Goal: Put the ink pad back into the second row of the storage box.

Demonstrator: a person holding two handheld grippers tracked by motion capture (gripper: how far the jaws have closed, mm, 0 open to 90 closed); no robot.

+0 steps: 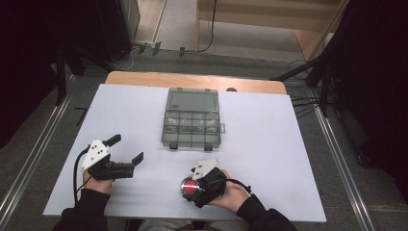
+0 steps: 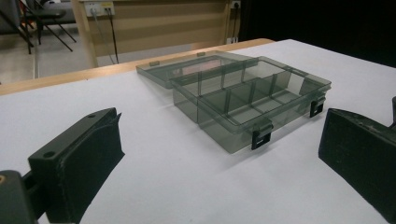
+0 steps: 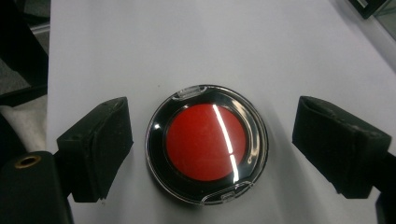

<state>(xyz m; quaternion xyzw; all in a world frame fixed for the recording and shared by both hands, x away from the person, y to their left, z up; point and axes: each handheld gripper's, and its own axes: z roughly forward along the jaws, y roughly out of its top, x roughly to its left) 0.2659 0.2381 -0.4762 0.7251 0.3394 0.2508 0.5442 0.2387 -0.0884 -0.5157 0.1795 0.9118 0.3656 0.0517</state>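
Down near the counter's (image 1: pixel 269 144) front edge lies a round red compact (image 3: pixel 206 142), between the spread jaws of the right gripper (image 3: pixel 212 140), untouched. Farther back sits an open compartment box (image 2: pixel 247 95); the left gripper (image 2: pixel 219 158) faces it, jaws wide apart.

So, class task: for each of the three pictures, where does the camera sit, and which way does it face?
High view: above the person's side, facing forward and down; forearms, left gripper, right gripper.
Left gripper view: between its open jaws, facing the organiser box.
Right gripper view: looking down at the red compact.
Shared: box, compact in high view.
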